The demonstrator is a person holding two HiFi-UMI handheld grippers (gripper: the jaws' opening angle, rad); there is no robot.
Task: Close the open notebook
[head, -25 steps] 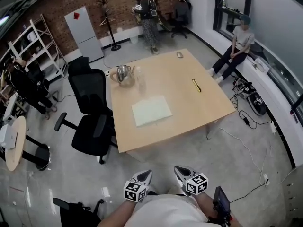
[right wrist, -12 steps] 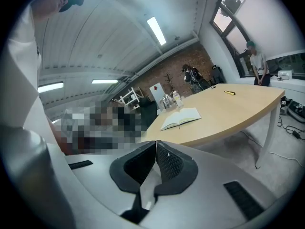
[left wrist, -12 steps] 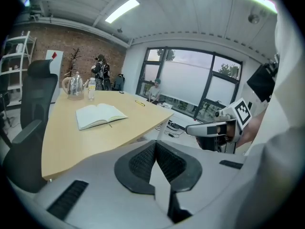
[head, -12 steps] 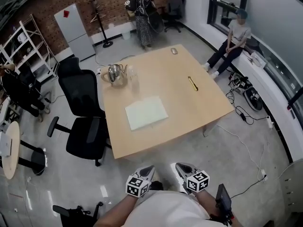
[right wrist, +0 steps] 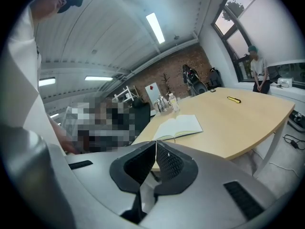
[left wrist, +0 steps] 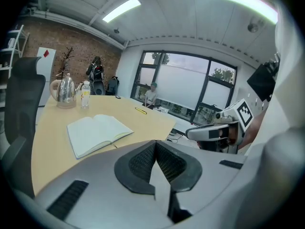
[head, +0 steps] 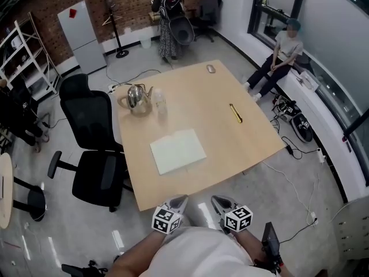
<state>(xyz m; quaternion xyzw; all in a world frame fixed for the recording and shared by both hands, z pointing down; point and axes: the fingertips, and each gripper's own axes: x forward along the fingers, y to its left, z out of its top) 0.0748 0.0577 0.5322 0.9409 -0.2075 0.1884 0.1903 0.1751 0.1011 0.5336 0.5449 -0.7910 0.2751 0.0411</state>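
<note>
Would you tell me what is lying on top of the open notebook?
Nothing rests on the open notebook; both pages lie bare. The patch of table beneath it is covered, so whatever might be under it cannot be seen.

A brick wall [head: 46,2], black chairs [head: 95,172], wooden table [head: 199,100].

— What colours are your jaws?
— My left gripper [left wrist: 155,151] and right gripper [right wrist: 155,149] have pale grey shells. The pads [left wrist: 139,164] are charcoal with a fine mesh pattern. Each carries a marker cube [head: 166,220] of black-and-white squares.
— And the desk?
— The desk [head: 219,137] is light blond wood, and the notebook [head: 177,150] has plain cream-white pages. Near the right edge is a yellow pen [head: 236,113], toward the far left corner a shiny silver kettle [head: 136,97]. The chairs [head: 95,172] by the left edge are black.
</note>
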